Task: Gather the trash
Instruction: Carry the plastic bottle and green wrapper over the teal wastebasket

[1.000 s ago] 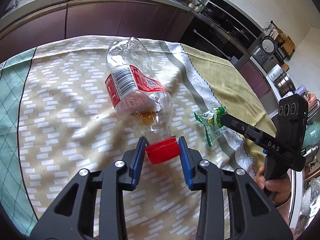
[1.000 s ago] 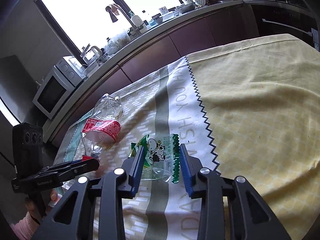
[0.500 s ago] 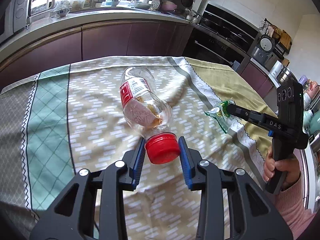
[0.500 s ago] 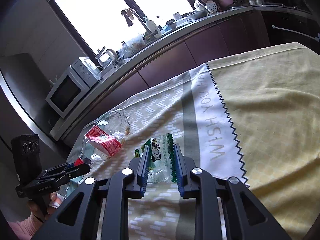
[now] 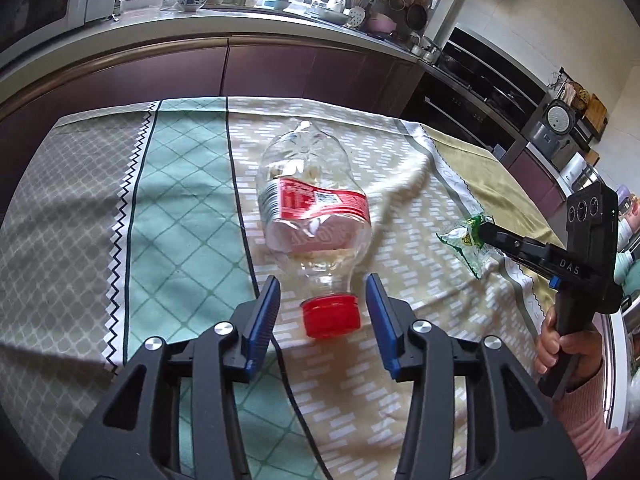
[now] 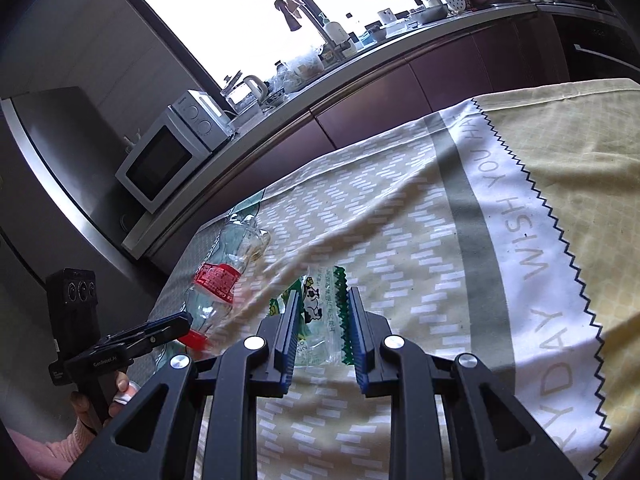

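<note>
The left gripper [image 5: 323, 312] has its jaws opening, the blue pads standing clear on either side of the red cap [image 5: 331, 316] with a visible gap each way, so nothing is pressed between them; the right gripper [image 6: 323, 334] is closed on the green-edged snack wrapper [image 6: 320, 312], its pads pinching the clear plastic from both sides (the cartoon cow print shows between them).

Judging by this, the step in hand is the gathering itself: one piece of trash is secured on the right, while the plastic bottle [image 5: 312, 208] on the left is loose. The next move, as I read it, calls for the left jaws either to close again on the cap or neck or to draw away, and for the right hand to carry the wrapper off to wherever trash is going; no bin shows in either view.

The bottle lies on its side on the tablecloth [image 5: 180, 216], cap toward the left gripper and base pointing to the table's far edge, roughly midway across the cloth's patterned beige band, its red label facing up; it is crushed and nearly empty. The wrapper sits nearer the table's right side, just short of the grey stripe, well apart from the bottle. Beyond the far edge runs a kitchen counter [image 5: 280, 28].
</note>
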Demonstrator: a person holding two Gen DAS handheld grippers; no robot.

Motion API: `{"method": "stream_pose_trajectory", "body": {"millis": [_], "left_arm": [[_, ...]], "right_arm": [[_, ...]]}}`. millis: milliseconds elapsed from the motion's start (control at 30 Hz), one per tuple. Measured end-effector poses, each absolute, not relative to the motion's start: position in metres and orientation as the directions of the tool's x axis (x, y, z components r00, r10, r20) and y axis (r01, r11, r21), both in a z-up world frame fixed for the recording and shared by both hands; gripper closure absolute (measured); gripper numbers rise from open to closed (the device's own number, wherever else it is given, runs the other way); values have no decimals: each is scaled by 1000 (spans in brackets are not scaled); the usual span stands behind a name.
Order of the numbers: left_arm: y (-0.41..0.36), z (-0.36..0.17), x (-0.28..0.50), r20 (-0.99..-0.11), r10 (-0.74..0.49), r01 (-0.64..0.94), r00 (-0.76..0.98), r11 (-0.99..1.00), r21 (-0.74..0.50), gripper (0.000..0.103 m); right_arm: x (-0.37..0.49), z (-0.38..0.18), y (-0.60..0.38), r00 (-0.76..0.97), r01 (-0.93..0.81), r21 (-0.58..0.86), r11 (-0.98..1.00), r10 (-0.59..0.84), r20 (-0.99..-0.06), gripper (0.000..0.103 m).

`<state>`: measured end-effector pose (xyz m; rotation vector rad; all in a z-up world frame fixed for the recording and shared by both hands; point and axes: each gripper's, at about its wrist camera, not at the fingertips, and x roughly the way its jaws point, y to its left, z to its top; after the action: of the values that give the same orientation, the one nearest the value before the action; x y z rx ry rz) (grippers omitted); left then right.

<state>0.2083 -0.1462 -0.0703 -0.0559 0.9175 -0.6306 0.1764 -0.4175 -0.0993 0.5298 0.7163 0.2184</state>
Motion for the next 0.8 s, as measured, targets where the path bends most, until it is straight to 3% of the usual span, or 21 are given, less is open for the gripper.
{"method": "stream_pose_trajectory", "body": {"millis": [67,200,333,800], "left_arm": [[-148,-74,210,-727,-539,487,426,813,-318,53],[-153,-83,216,-737,-549,480,393,807,-345,55],[-157,-90,220,-738,-581,482,344,784,-392,71],[-123,-69,202,-701,-560,481,442,808,-342,71]], "right_arm": [[178,-100,-414,736,-11,533,846,368,-568,81],[180,-101,-411,733,-8,536,844,370,-571,81],[182,-102,-407,728,-9,536,844,373,-575,81],[189,-98,-385,721,-58,545,836,413,-556,81]]}}
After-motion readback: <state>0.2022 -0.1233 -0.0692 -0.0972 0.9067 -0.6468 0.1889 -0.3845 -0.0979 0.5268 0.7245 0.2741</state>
